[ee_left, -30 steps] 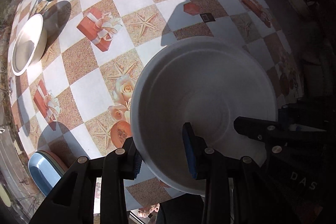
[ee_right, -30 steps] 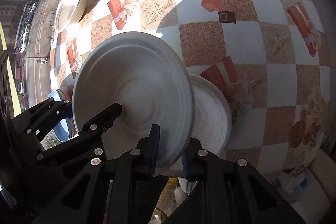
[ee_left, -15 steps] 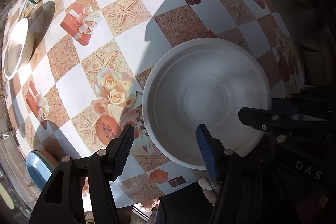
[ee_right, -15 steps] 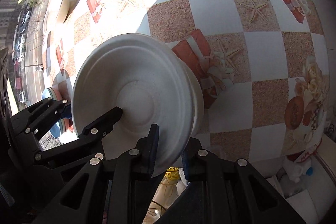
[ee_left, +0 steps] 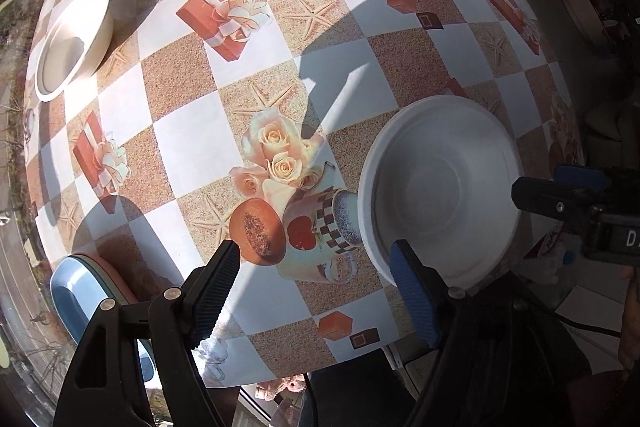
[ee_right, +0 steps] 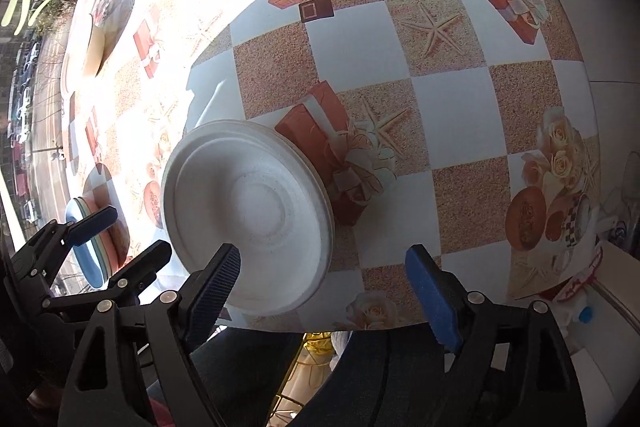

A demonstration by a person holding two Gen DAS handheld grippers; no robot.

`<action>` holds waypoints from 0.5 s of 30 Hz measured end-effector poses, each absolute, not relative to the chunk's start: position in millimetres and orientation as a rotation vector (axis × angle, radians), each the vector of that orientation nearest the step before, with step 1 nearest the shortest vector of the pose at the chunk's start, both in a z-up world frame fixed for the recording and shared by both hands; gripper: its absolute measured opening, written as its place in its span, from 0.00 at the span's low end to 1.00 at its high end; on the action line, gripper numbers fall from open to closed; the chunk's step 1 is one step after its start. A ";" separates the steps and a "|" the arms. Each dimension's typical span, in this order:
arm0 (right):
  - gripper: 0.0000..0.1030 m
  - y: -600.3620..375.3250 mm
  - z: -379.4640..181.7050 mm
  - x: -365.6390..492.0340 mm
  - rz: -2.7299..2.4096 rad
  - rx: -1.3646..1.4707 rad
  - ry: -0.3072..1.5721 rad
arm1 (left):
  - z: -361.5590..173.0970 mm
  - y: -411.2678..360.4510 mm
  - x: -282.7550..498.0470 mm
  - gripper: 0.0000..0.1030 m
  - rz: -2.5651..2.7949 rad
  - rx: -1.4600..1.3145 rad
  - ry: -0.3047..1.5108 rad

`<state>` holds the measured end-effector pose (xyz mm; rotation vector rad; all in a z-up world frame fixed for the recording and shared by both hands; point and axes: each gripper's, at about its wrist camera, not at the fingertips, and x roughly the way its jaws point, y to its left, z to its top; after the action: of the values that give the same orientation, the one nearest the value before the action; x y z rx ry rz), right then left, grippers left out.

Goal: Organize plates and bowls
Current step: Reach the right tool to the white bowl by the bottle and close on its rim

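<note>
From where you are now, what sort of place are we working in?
Probably a home dining table beside a street-facing window: a printed vinyl tablecloth covers it, white plates and a cream bowl sit on it, and parked cars show outside.
</note>
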<state>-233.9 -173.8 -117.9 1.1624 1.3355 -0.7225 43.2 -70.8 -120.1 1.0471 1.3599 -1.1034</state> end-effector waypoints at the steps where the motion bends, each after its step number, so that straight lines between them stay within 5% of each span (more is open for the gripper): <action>1: 0.83 -175.3 -116.8 -236.4 -0.732 1.161 1.338 | -119.6 -70.0 45.9 0.78 -1.098 1.040 1.359; 15: 0.83 -197.9 -83.9 -192.0 -0.710 1.123 1.285 | -74.0 -82.5 138.5 0.78 -0.989 0.826 1.283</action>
<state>-192.0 -197.9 -83.9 1.1233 1.2854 -0.7101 138.5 -82.5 -74.0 0.8263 1.2833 -0.9890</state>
